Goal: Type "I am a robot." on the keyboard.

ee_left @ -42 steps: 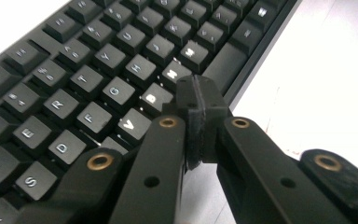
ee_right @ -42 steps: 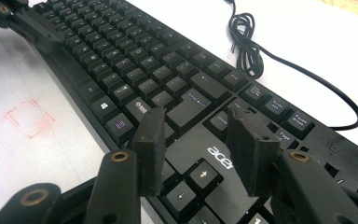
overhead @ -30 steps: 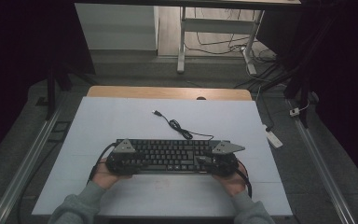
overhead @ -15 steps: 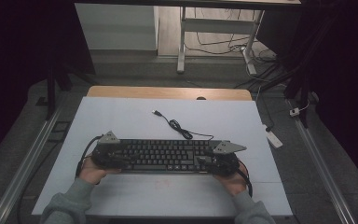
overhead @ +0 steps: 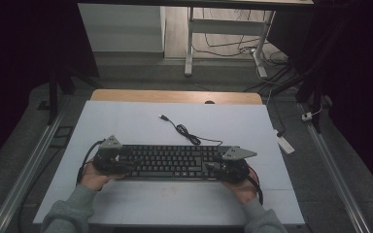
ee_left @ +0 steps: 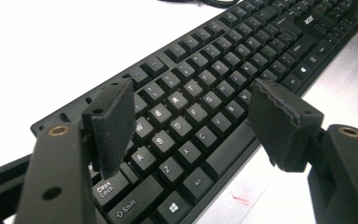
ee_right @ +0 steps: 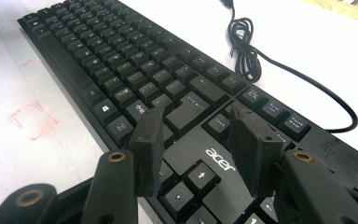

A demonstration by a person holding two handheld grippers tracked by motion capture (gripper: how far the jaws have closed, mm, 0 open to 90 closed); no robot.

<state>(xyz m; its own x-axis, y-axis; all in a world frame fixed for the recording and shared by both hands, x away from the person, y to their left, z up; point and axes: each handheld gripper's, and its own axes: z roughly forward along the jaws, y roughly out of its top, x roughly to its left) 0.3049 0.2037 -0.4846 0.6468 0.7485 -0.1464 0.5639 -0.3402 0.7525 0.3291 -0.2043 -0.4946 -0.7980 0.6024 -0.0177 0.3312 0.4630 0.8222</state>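
Observation:
A black Acer keyboard (overhead: 172, 162) lies flat on the white table (overhead: 126, 121), and its cable (overhead: 184, 131) coils away toward the back. My left gripper (overhead: 119, 164) is at the keyboard's left end. Its jaws have just been opening and now stand wide above the letter keys (ee_left: 177, 121), pressing on nothing; the left gripper (ee_left: 196, 116) is open. My right gripper (overhead: 218, 167) hovers over the right end. The right gripper (ee_right: 198, 144) stands open above the logo and arrow keys (ee_right: 191, 182), gripping nothing. The cable (ee_right: 247, 51) runs past on the right.
A wooden table edge (overhead: 175, 96) borders the white surface at the back. Faint red marks (ee_right: 32, 119) lie on the table in front of the keyboard. A white power strip (overhead: 285, 143) rests on the floor at the right. Metal rails (overhead: 34, 160) flank the table.
My left gripper has slid left off the keyboard's end region and its jaws have spread. The right gripper and the keyboard have stayed where they were.

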